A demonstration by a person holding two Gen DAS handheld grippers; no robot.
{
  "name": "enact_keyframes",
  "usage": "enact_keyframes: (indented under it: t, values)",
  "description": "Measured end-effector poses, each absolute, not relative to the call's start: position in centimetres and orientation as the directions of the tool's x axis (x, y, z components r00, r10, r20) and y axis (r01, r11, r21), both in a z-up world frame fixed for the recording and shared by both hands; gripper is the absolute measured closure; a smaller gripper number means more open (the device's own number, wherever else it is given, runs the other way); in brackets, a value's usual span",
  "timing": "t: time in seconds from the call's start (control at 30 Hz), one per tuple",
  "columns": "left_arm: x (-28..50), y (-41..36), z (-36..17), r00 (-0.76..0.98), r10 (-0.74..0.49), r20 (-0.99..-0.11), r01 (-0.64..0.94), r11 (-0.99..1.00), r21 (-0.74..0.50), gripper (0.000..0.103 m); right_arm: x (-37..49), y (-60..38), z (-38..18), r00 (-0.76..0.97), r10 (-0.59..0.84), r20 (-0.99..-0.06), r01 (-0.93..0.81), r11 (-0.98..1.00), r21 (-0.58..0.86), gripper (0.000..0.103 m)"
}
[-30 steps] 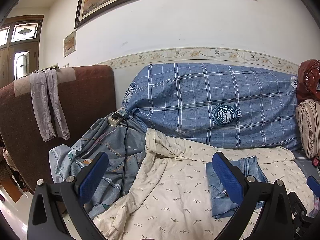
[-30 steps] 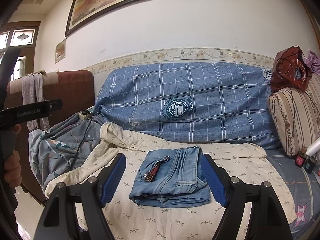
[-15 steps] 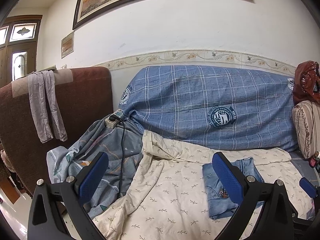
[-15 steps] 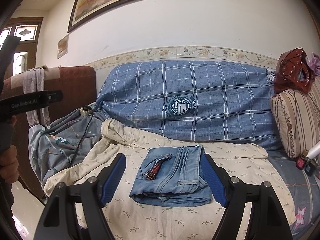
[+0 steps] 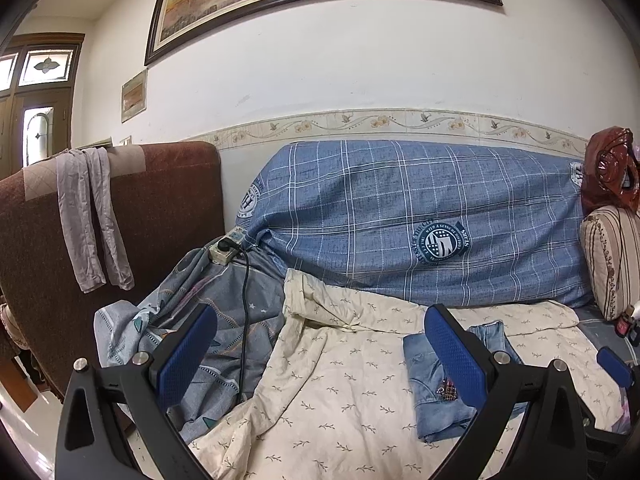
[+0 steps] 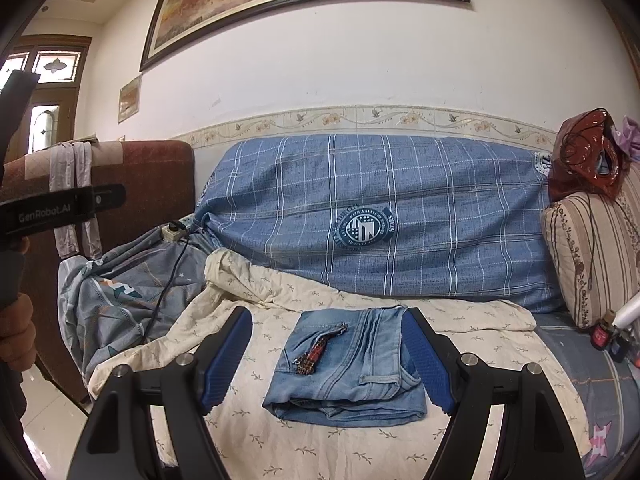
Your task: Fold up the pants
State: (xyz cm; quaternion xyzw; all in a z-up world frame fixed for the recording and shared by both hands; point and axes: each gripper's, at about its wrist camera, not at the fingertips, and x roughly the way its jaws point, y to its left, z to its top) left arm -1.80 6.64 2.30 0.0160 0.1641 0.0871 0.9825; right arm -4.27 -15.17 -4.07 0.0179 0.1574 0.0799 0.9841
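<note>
Blue-padded fingers [image 5: 187,350] of the left gripper [image 5: 320,356] stand spread wide with nothing between them, hovering over the left part of the sofa. Beyond its nine-o'clock finger, in the left wrist view, a grey patterned sheet [image 5: 160,320] lies crumpled, and a black cord [image 5: 245,300] runs down across it from a power strip [image 5: 226,246] at about eleven o'clock. At far nine o'clock a brown armchair [image 5: 160,208] carries a grey cloth [image 5: 88,216] draped over its back. A cream sheet with a leaf print [image 5: 340,380] covers the seat in the middle.

Next comes the right gripper [image 6: 326,356], its fingers [image 6: 228,354] likewise released and apart, grasping nothing. The folded pants [image 6: 348,372], pale blue denim, lie flat on the cream sheet between and just beyond the two fingers, at twelve o'clock in the right wrist view; neither pad touches them. A small red-and-dark trinket [image 6: 314,354] rests on their top face. Behind, a blue checked cover [image 6: 380,216] drapes the sofa back. At three o'clock sits a striped cushion [image 6: 592,256] with a red-brown bag [image 6: 584,156] on top.
</note>
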Motion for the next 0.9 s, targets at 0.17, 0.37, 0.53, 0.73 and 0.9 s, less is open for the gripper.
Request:
enact_keyframes:
  t: [0.17, 0.37, 0.53, 0.73, 0.9]
  values:
    - [-1.9, 6.7, 2.1, 0.931, 0.172, -0.323, -0.162, 0.985, 0.058, 0.0, -4.6, -15.3, -3.6, 0.951, 0.149, -0.27, -0.134, 0.988, 0.075, 0.023]
    - [-1.7, 6.8, 1.8, 0.929, 0.152, -0.338, -0.144, 0.988, 0.052, 0.0, -4.4, -15.3, -3.6, 0.953, 0.134, -0.272, -0.118, 0.99, 0.076, 0.023]
    - [-1.6, 6.8, 1.5, 0.928, 0.12, -0.352, -0.113, 0.993, 0.039, 0.0, -4.2, -15.2, -3.4, 0.955, 0.123, -0.27, -0.106, 0.991, 0.077, 0.023]
    - [-1.3, 7.2, 1.1, 0.926, 0.097, -0.366, -0.095, 0.995, 0.026, 0.0, -4.1, -15.2, -2.6, 0.964, 0.103, -0.245, -0.085, 0.993, 0.083, 0.023]
    - [-1.2, 7.7, 0.9, 0.926, 0.09, -0.367, -0.086, 0.996, 0.028, 0.0, -3.6, -14.6, -2.1, 0.965, 0.105, -0.241, -0.086, 0.993, 0.085, 0.023]
